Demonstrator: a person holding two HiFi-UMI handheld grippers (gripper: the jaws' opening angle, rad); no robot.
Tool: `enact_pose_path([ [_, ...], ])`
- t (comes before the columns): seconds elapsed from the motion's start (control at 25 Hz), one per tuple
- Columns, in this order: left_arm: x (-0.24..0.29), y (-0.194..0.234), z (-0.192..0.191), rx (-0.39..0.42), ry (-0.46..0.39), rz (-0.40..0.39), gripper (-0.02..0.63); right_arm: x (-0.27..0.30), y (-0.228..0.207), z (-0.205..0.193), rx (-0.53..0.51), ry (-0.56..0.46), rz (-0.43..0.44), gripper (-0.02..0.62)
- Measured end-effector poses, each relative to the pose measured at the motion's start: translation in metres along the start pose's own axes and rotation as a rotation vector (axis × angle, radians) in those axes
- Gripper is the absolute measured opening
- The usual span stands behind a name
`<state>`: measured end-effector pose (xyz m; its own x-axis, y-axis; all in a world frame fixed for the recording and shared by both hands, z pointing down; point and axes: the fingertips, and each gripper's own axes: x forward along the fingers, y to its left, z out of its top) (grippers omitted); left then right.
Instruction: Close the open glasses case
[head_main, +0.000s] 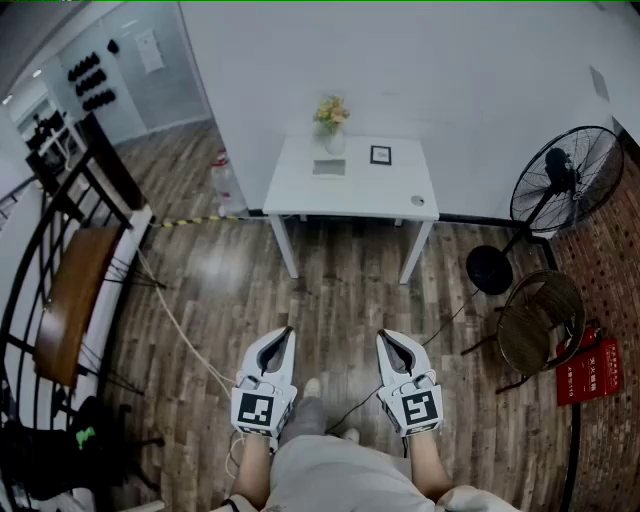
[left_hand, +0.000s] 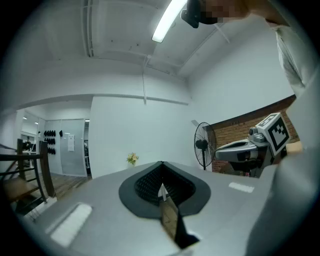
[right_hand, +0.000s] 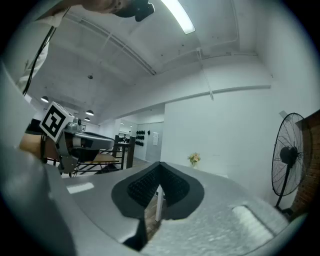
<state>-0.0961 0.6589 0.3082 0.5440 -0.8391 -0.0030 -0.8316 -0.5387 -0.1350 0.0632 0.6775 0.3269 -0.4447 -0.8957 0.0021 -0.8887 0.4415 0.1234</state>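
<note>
Nothing of the task is done yet, as far as I can judge. The person stands on the brown wooden plank floor (head_main: 340, 290), well apart from the white four-legged surface (head_main: 300, 192) that is against the wall.

The left gripper (head_main: 289, 330) and the right gripper (head_main: 382, 334) hang low, near the person's body. In the left gripper view the dark ribbed fingers (left_hand: 145, 184) are pressed together at the tips and nothing is between them. The right gripper view shows the same: ribbed black pads in smooth grey-white shells, meeting in a point, with nothing held.

On the surface lies a flat grey rectangular object (head_main: 328, 167). It may be the glasses case, but it is too small to tell, and I cannot see whether a lid is open. Just behind it stands a small vase of pale flowers (head_main: 333, 125), and beside it a small dark-framed picture (head_main: 380, 154).

What is left is everything: to walk to the surface, to find the case and to fold its lid down.
</note>
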Motion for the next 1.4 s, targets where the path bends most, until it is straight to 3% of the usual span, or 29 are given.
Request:
enact_pose_path([
  [0.16, 0.021, 0.013, -0.007, -0.008, -0.003, -0.011, 0.020, 0.026, -0.009, -0.001, 0.019, -0.019, -0.012, 0.002],
  [0.56, 0.098, 0.089, -0.021, -0.028, -0.005, -0.049, 0.020, 0.129, -0.021, 0.004, -0.078, 0.010, -0.035, 0.002],
  [1.0, 0.182, 0.165, -0.019, -0.038, -0.041, -0.125, 0.020, 0.229, -0.052, 0.006, -0.037, 0.000, -0.164, 0.002],
  [1.4, 0.245, 0.204, -0.040, -0.053, -0.011, -0.126, 0.020, 0.299, -0.079, -0.009, -0.057, 0.059, -0.138, 0.003],
])
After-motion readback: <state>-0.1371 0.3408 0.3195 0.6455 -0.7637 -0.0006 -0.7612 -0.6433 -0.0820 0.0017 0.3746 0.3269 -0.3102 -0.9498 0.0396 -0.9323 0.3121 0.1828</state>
